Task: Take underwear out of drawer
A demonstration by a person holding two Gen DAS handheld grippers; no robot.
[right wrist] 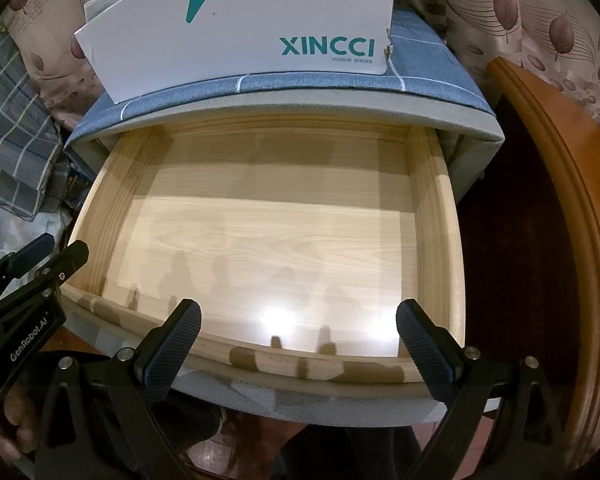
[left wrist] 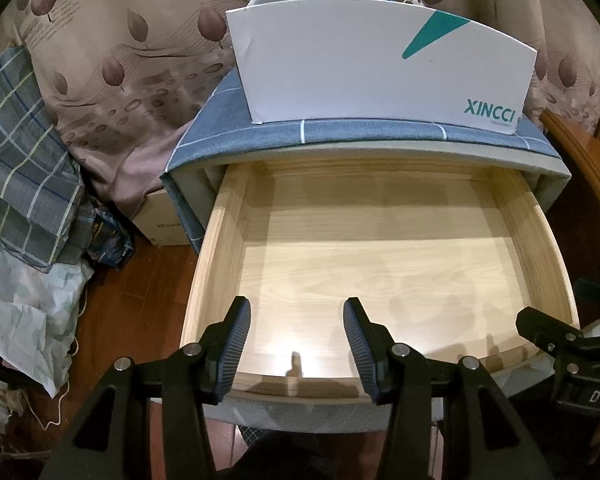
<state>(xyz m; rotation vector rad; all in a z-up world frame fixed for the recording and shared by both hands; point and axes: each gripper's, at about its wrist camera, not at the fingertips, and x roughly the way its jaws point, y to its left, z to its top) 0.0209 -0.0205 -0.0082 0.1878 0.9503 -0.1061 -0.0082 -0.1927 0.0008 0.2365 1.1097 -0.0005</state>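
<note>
The drawer (left wrist: 380, 240) stands pulled out beneath both grippers, its pale wood floor bare in both views. No underwear can be seen in it from either camera, and where the garment lies cannot be told from these views.

The left gripper (left wrist: 297, 344) hangs over the drawer's near rim, its fingers parted at a moderate width with nothing between the ribbed pads (left wrist: 236, 340). Ahead of the fingertips lies the lit drawer floor; past that, the shaded back wall of the drawer.

The right gripper (right wrist: 299, 344) sits over the same near rim, fingers spread wide, nothing gripped. Its pads (right wrist: 172, 352) bracket the front edge of the drawer, with the drawer's right wall just beyond the right fingertip. Each gripper shows at the edge of the other's view, so the two are side by side and apart.

Beyond both sets of fingers, above the drawer, the cabinet top carries a blue checked cloth (left wrist: 340, 136). On that cloth rests a white shoe box (left wrist: 380, 64) marked XINCCI in teal, open at the top, with white paper and dark patterned fabric showing over its rim.

Left of the left fingers, plaid bedding (left wrist: 24, 152) is heaped on the wooden floor before a leaf-print curtain (left wrist: 132, 60). Right of the right fingers, a curved wooden furniture edge (right wrist: 556, 184) stands close by the cabinet.
</note>
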